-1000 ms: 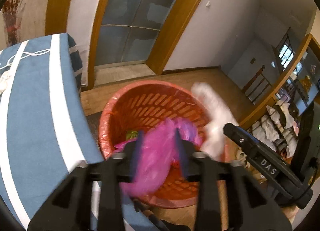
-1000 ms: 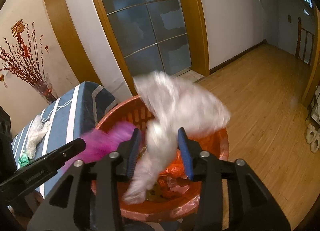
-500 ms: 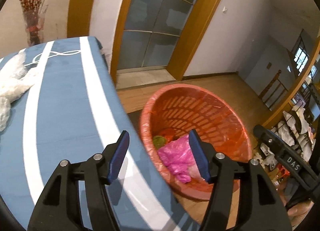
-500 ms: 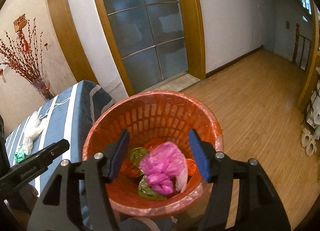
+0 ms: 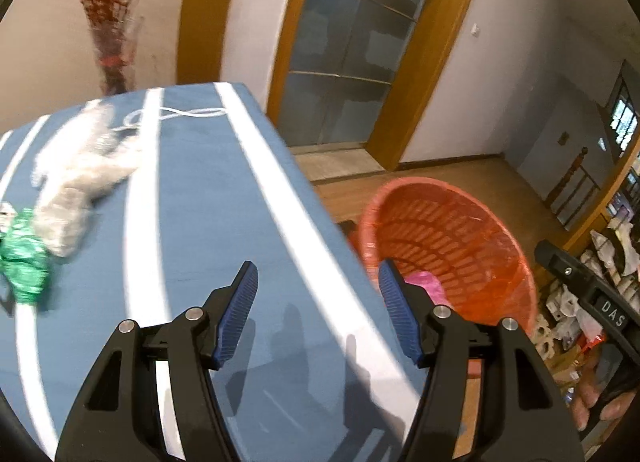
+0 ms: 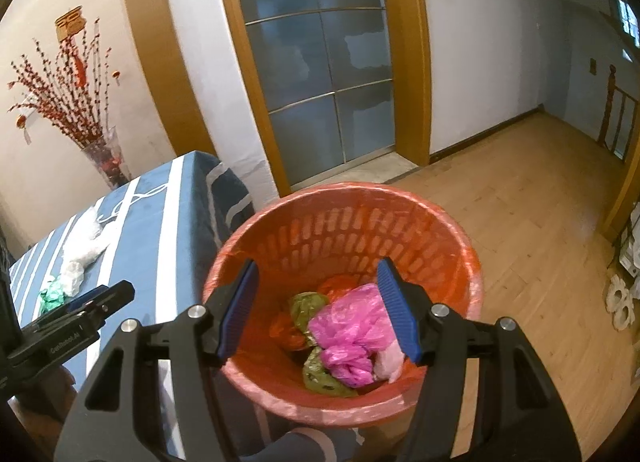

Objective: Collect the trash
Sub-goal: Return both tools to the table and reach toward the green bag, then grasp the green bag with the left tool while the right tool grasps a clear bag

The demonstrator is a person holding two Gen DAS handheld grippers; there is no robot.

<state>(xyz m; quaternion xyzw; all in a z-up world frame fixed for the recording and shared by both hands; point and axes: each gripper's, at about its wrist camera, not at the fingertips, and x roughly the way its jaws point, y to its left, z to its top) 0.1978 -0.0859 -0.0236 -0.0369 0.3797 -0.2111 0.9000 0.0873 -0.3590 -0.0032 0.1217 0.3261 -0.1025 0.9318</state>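
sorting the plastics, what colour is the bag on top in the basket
Bright pink bag, lying in the orange basket; clearest in the right wrist view.

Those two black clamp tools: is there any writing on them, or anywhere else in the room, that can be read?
"DAS" on the right gripper, seen from the left camera; the label may run on out of sight.
"GenRobot.AI", small and only just readable, on the left gripper, seen from the right camera.
Gold wall ornament: too blurred to read.
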